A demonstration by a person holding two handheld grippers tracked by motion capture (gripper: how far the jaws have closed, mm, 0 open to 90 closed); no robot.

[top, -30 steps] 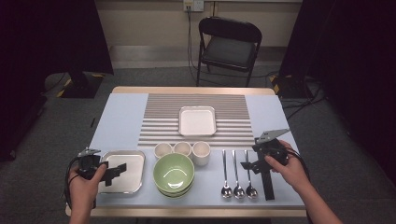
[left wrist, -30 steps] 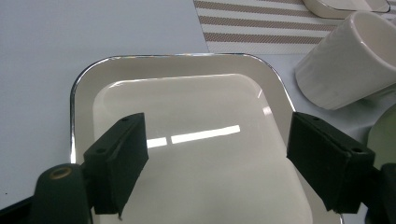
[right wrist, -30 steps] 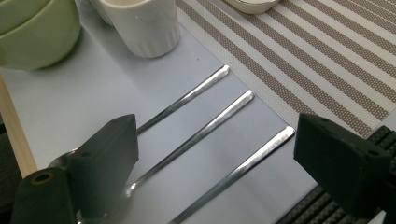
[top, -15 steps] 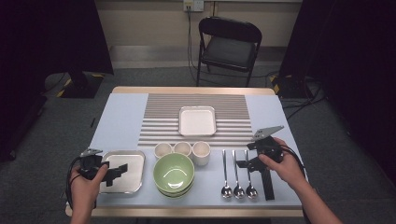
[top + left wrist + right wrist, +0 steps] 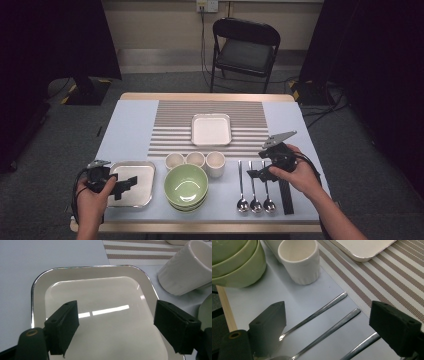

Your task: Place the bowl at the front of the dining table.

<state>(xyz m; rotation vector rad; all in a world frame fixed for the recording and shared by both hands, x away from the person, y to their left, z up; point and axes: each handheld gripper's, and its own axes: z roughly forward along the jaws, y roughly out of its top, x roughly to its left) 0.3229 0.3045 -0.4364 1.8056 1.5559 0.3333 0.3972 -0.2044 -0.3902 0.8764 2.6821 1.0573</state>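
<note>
right gripper [image 5: 256, 174] jaws spread wide, nothing pinched, hovering over the handles of the three steel spoons [image 5: 254, 185], which lie side by side on the pale blue table [image 5: 125, 125] directly under it. just past the spoons: a small white ribbed cup [image 5: 299, 260], then stacked green bowls [image 5: 186, 187]. left gripper [image 5: 126, 184] also spread, empty, over the shiny rectangular metal tray [image 5: 105, 312] below it. striped placemat [image 5: 172, 120] with a white square dish [image 5: 211, 129] sits farther out, between both grippers.
</note>
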